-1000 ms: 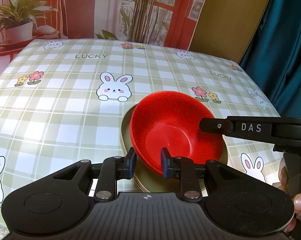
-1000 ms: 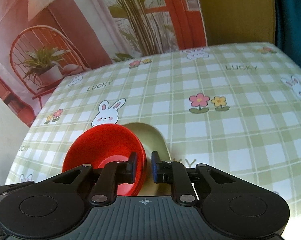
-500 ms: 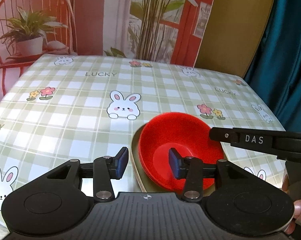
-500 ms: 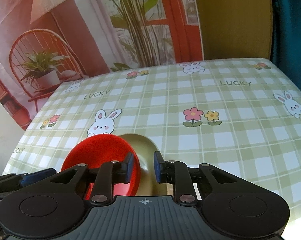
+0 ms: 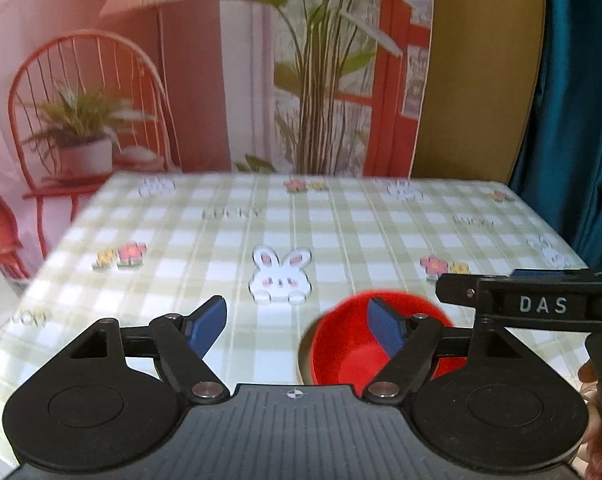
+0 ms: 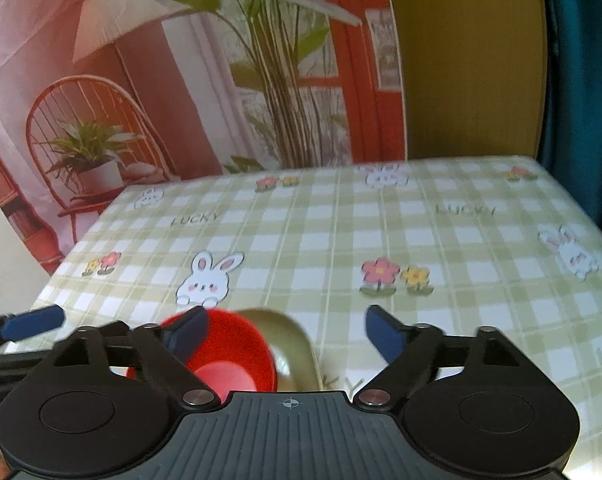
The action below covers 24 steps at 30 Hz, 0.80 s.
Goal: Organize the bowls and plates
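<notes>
Red bowl [image 5: 343, 360] sits nested in olive plate [image 6: 291, 344] on table [image 5: 341, 232], likely stacked to tidy dishes. Left hand-held gripper [image 5: 297, 326] jaws opening, nothing between pads; bowl low, right of centre. Right hand-held gripper [image 6: 287, 336] jaws opening, nothing clamped; bowl below left finger.

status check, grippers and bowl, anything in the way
Both grippers' jaws opening, nothing between them. Red bowl sits on olive plate. Nothing blocking.

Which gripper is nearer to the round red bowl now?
Neither clearly: left gripper and right gripper both hang above the round red bowl, jaws opening, nothing between them.
</notes>
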Each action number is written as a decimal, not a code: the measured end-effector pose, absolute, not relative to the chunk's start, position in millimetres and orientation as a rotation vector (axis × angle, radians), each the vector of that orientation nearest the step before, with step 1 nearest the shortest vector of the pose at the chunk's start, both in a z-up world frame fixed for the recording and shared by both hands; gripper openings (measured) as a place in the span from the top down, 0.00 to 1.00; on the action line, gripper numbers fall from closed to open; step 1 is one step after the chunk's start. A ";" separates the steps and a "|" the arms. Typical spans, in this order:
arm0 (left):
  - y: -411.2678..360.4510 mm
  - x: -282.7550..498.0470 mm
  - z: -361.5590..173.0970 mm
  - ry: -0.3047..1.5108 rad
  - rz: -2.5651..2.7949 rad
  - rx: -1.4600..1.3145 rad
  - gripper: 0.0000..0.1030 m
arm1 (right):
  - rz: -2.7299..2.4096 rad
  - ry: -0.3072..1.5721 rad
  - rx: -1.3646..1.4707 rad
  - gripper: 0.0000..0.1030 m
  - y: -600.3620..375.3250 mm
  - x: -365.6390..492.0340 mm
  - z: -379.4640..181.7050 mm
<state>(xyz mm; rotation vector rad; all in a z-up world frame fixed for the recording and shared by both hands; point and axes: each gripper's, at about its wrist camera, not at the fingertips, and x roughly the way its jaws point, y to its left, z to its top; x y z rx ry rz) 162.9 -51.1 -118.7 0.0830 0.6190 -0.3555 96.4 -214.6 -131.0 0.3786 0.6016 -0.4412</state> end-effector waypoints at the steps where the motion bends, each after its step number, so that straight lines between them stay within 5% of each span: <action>1: -51.0 163.2 -114.3 0.611 -0.355 0.082 0.23 | -0.440 0.592 0.375 0.07 -216.6 95.8 -126.5; 24: -43.0 151.9 28.2 0.318 -0.270 0.056 0.22 | -0.480 0.310 0.244 0.00 -235.2 55.1 19.1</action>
